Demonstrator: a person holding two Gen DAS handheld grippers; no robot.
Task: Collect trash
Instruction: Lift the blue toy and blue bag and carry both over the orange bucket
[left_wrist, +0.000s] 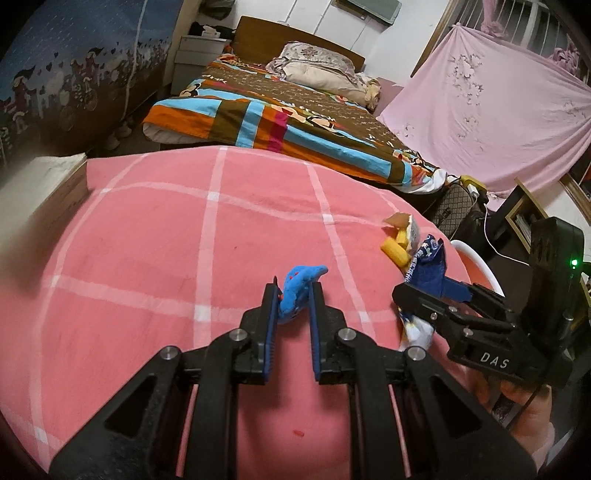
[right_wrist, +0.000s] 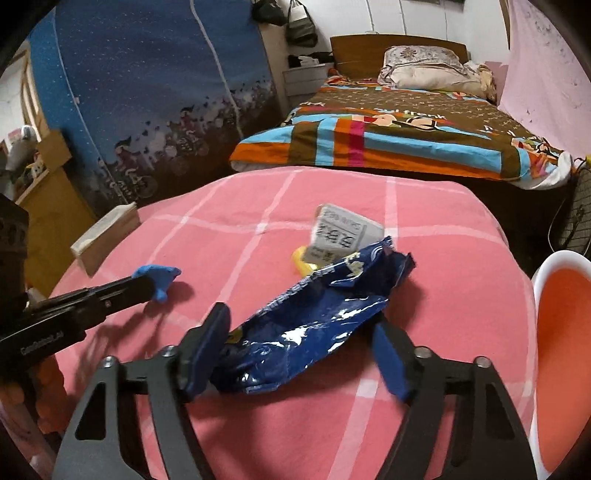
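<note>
My left gripper (left_wrist: 294, 295) is shut on a small blue plush toy (left_wrist: 299, 286), held just above the pink checked cloth (left_wrist: 147, 258); the toy also shows in the right wrist view (right_wrist: 157, 275). My right gripper (right_wrist: 301, 325) is open, its jaws wide on either side of a crumpled dark blue snack bag (right_wrist: 317, 321) lying on the cloth. Whether a pad touches the bag I cannot tell. The bag also shows in the left wrist view (left_wrist: 428, 266). Beyond the bag lie a yellow piece (right_wrist: 301, 262) and a white labelled wrapper (right_wrist: 343, 232).
An orange bin with a white rim (right_wrist: 565, 321) stands at the right edge of the pink surface. A wooden box with white paper (right_wrist: 105, 236) sits at the far left. A bed with a striped blanket (right_wrist: 388, 136) lies behind. A dark bag (left_wrist: 454, 206) stands past the table.
</note>
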